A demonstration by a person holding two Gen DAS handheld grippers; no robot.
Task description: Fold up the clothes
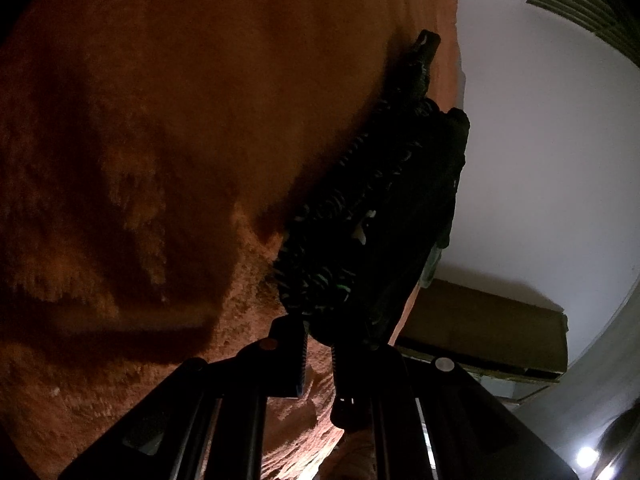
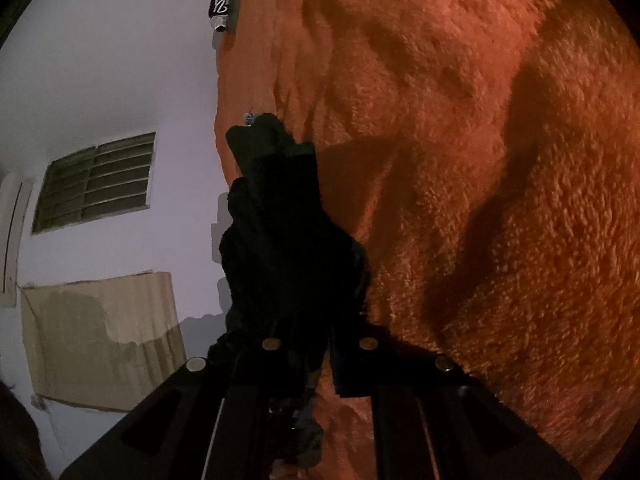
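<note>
An orange fleece garment [image 1: 160,140] with a dark knitted trim [image 1: 360,220] fills the left wrist view, held up in the air. My left gripper [image 1: 318,344] is shut on the garment at its dark trim. In the right wrist view the same orange fleece [image 2: 480,200] hangs at the right, with its dark trim [image 2: 280,240] rising from the fingers. My right gripper [image 2: 320,344] is shut on the garment at that trim. The fingertips are dark and partly buried in cloth.
A white wall [image 1: 540,140] stands behind, with a louvred vent [image 2: 96,180] and a piece of brown cardboard [image 2: 100,336] fixed to it. The cardboard also shows in the left wrist view [image 1: 488,328]. A bright lamp [image 1: 587,456] is at the lower right.
</note>
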